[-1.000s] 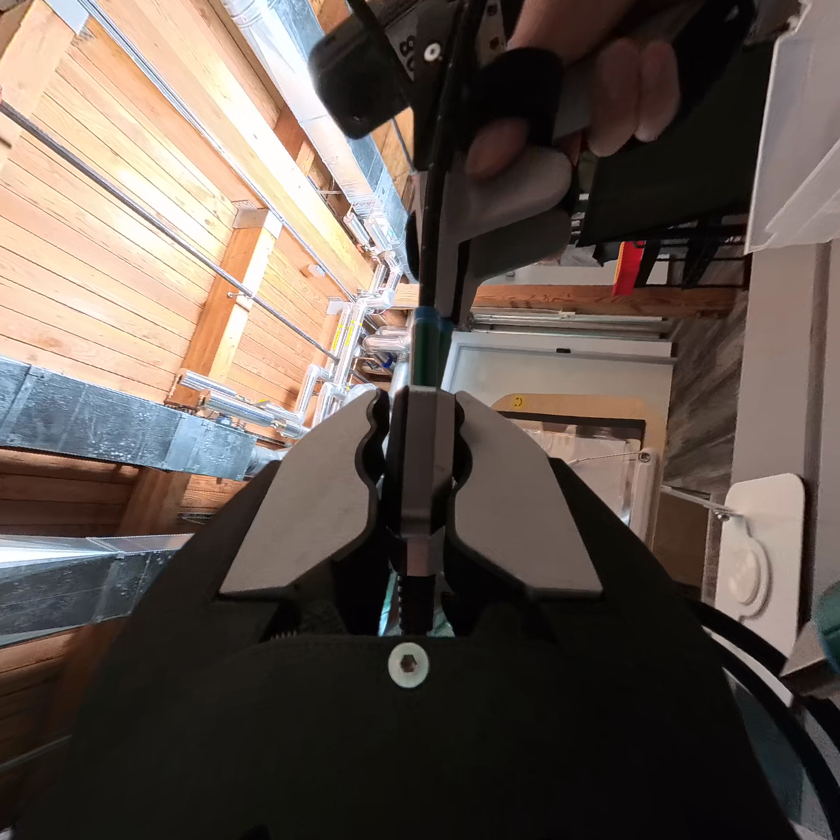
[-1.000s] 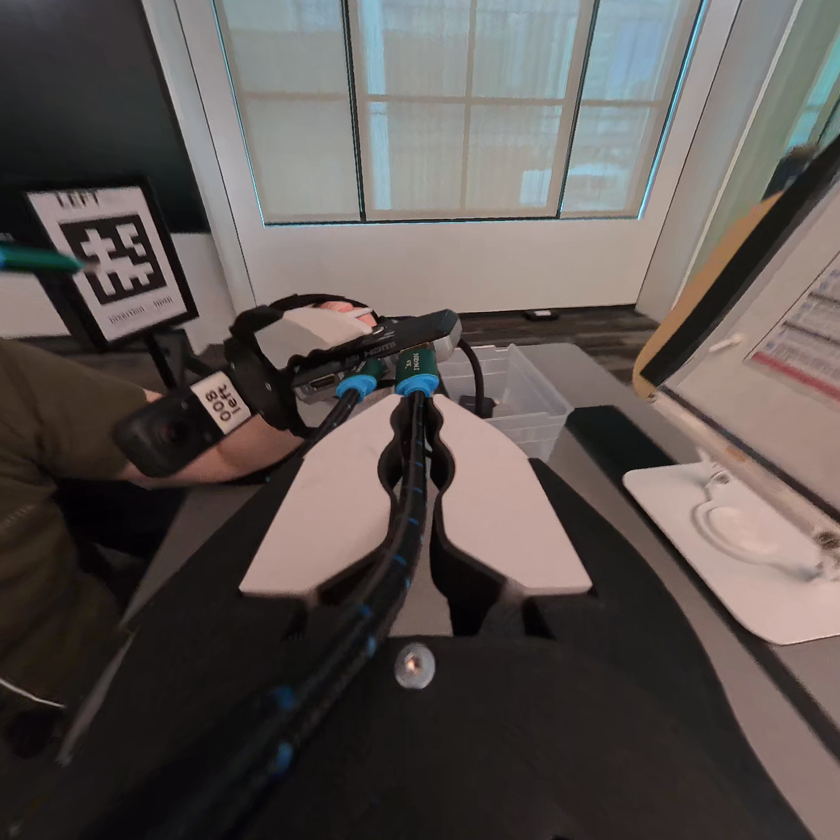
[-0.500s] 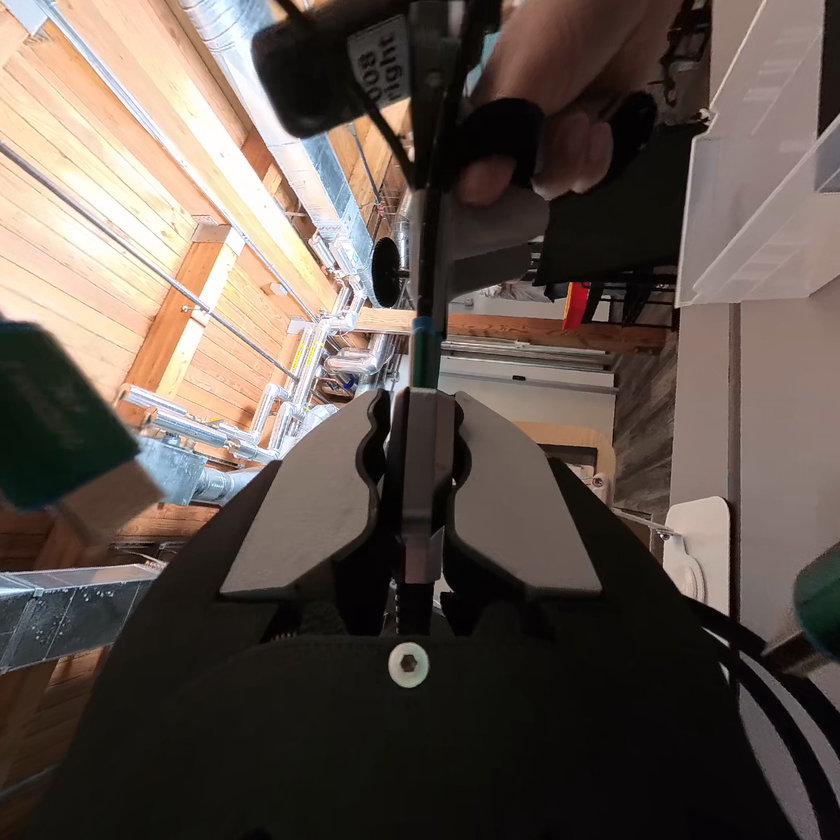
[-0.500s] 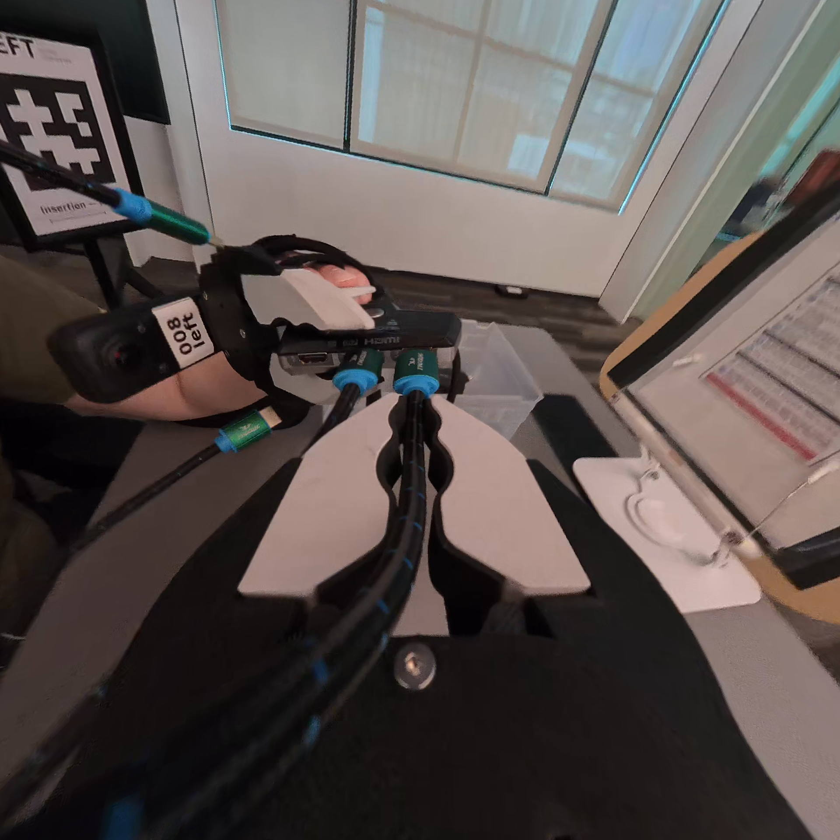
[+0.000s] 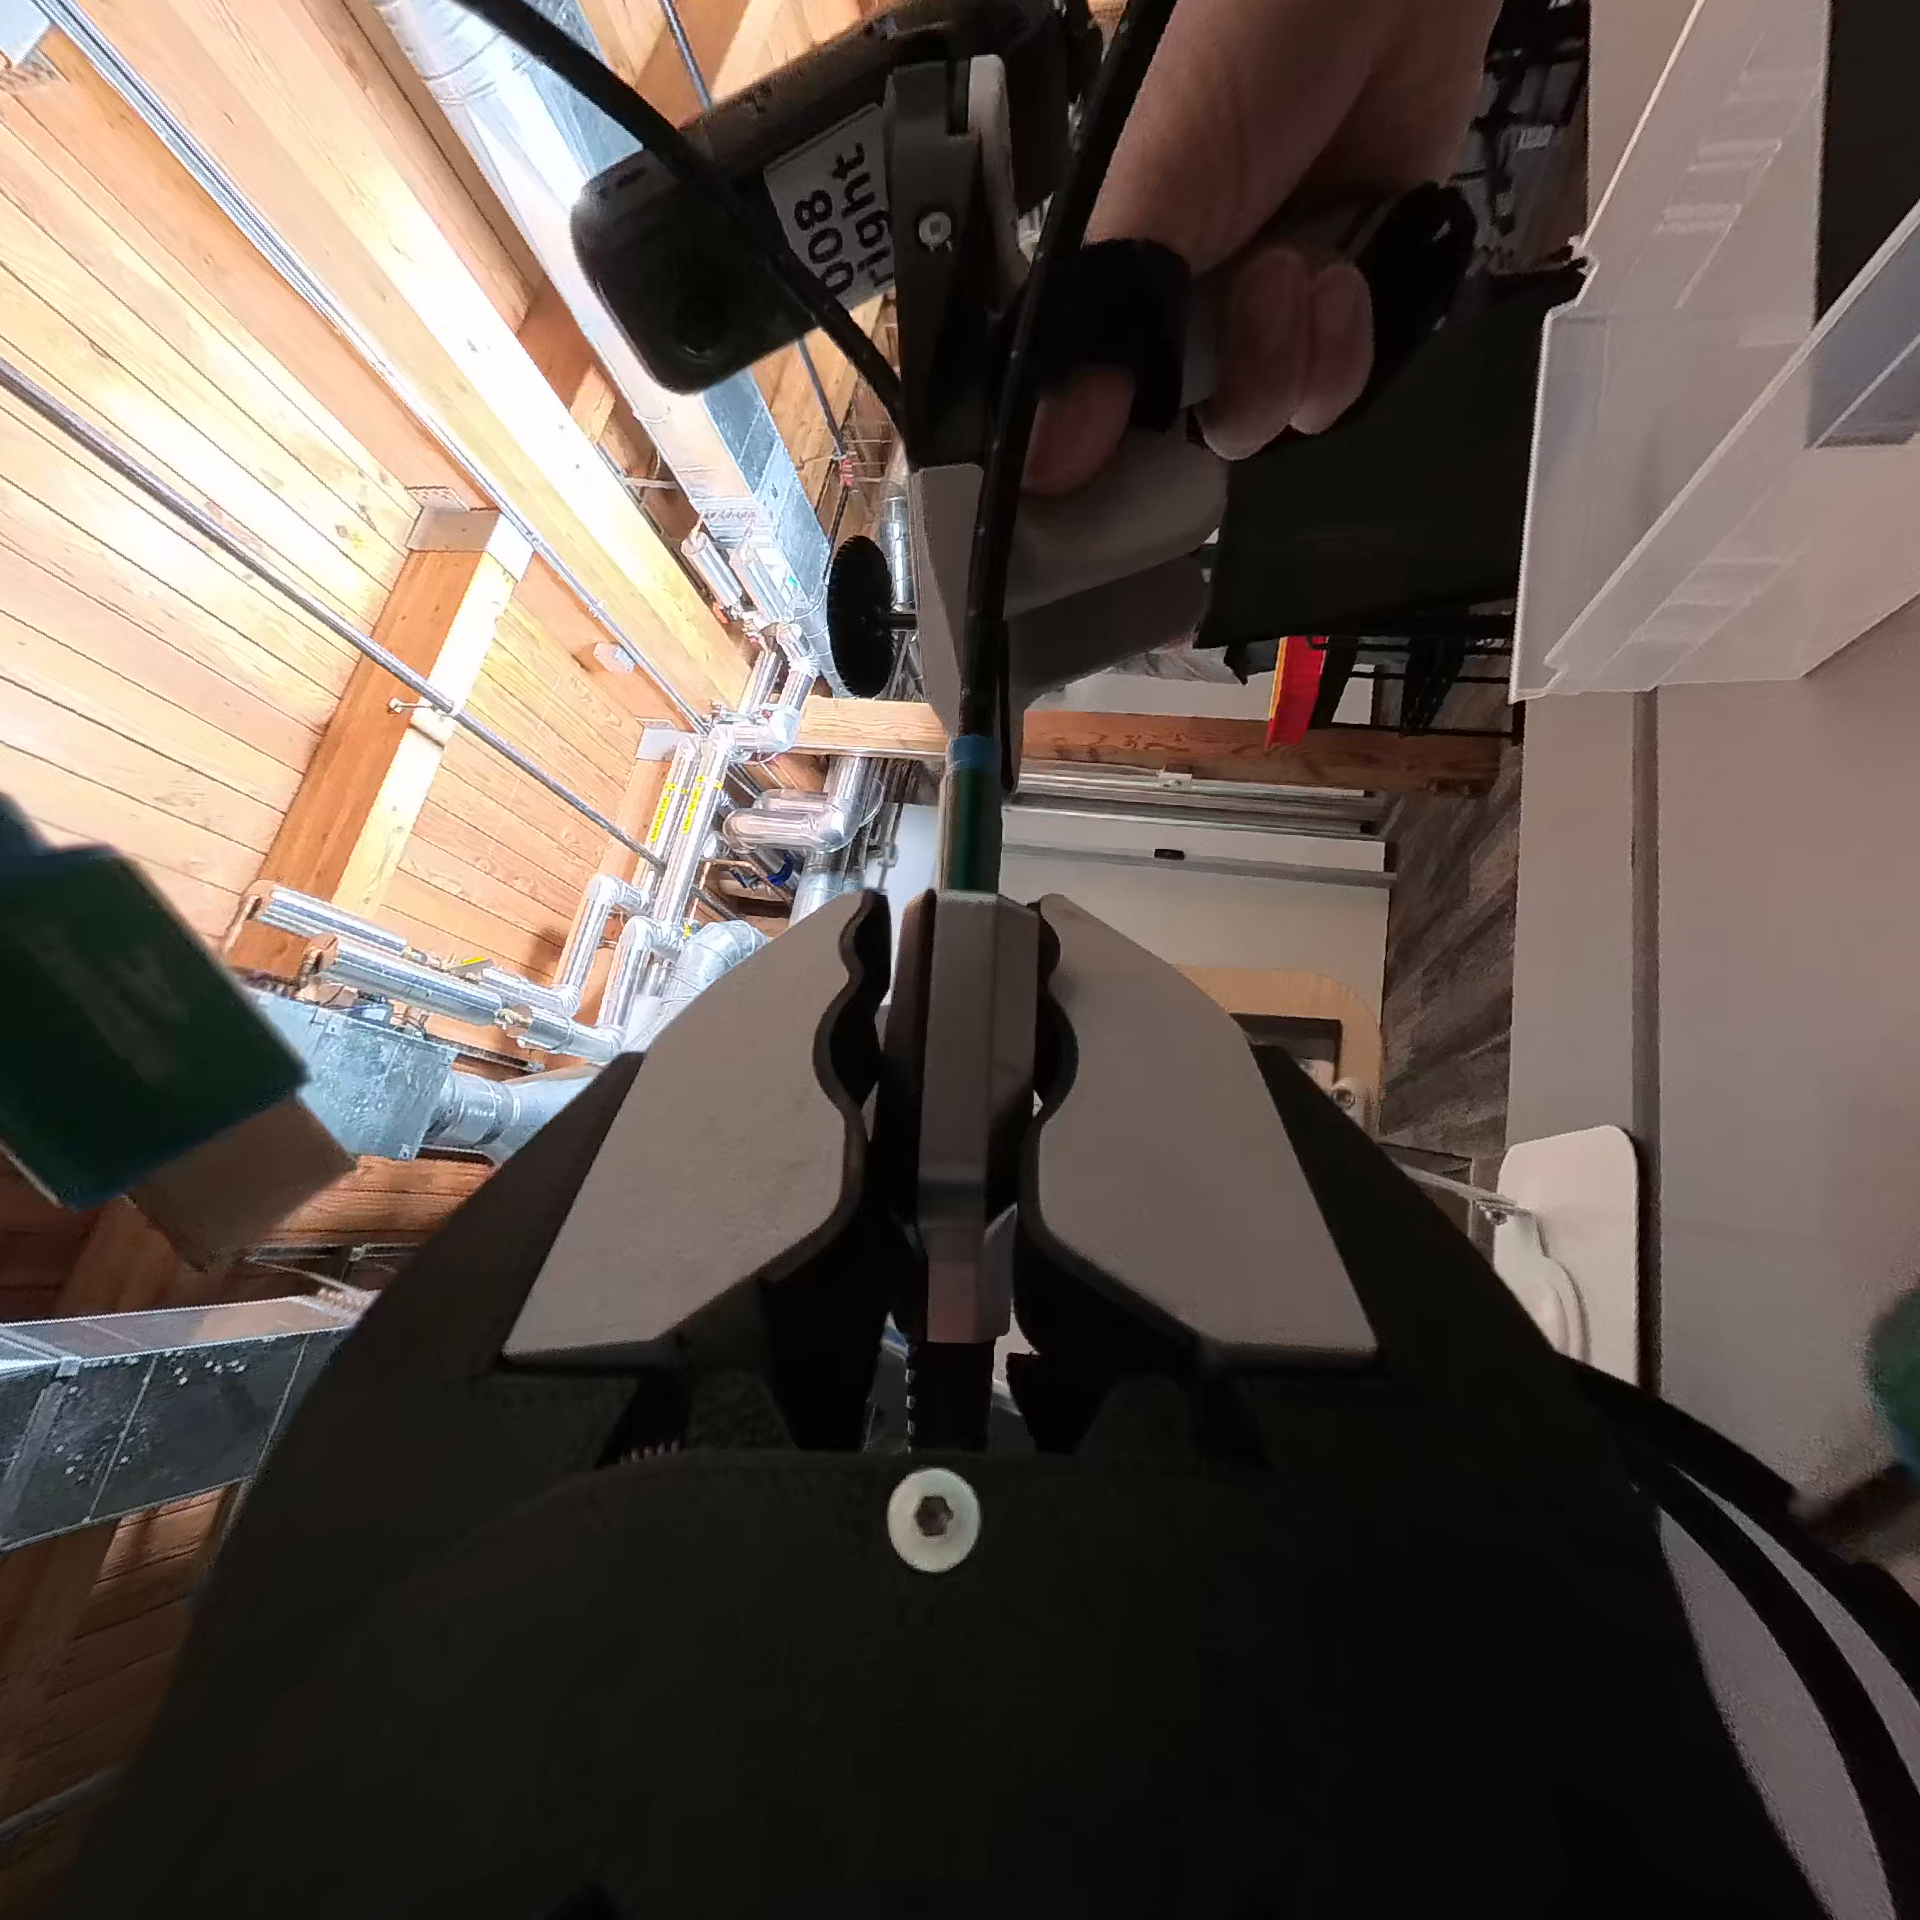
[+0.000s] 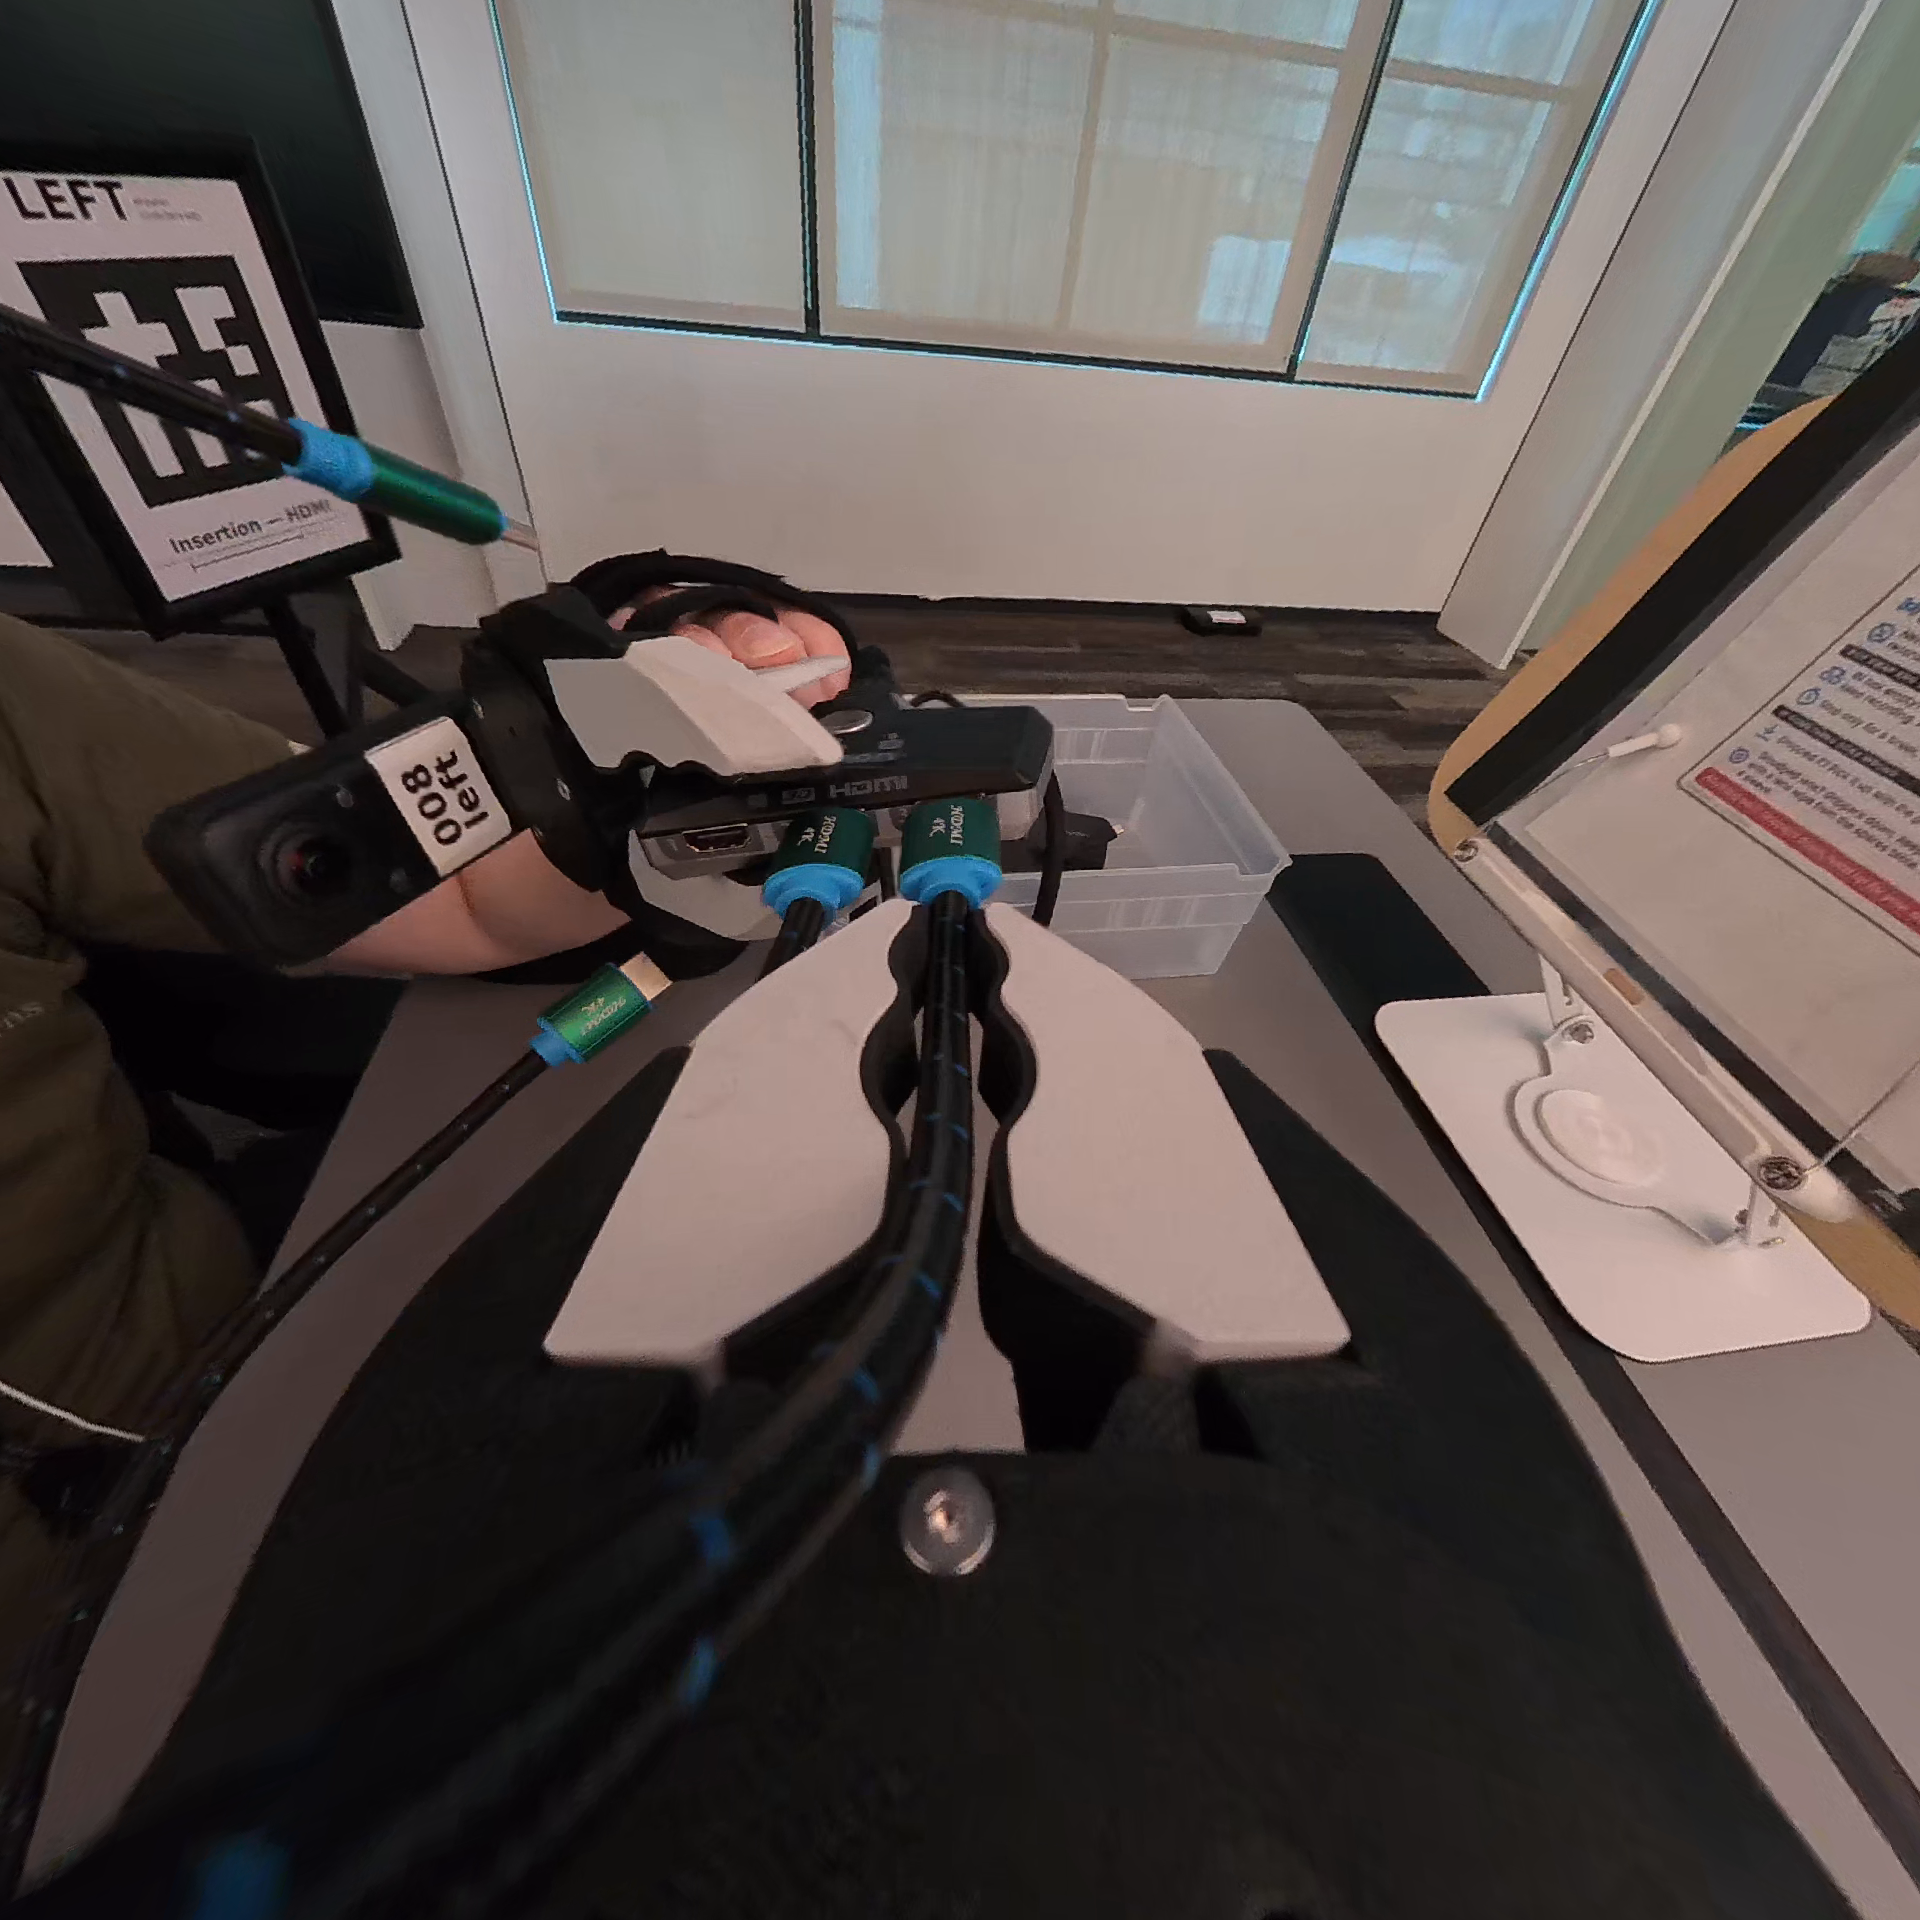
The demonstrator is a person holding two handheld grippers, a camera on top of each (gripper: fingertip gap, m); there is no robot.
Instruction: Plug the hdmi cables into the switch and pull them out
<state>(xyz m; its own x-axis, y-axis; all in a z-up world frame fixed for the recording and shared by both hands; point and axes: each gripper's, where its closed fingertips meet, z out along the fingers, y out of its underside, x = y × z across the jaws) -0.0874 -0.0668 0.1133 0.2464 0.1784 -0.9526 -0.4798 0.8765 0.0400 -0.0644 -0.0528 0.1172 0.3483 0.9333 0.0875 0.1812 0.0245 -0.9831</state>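
Clear plastic bin [image 6: 1195, 831], framed marker sign [image 6: 156, 384]

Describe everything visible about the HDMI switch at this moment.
The HDMI switch is a slim black box with a silvery front edge, held level above the grey table in the shut left gripper. A round button sits on top. Two green-shelled plugs with blue collars sit in its front ports; a third port to their left is empty. The right gripper clamps the cable just behind the right-hand plug. Another dark cable leaves its far end toward a clear bin.
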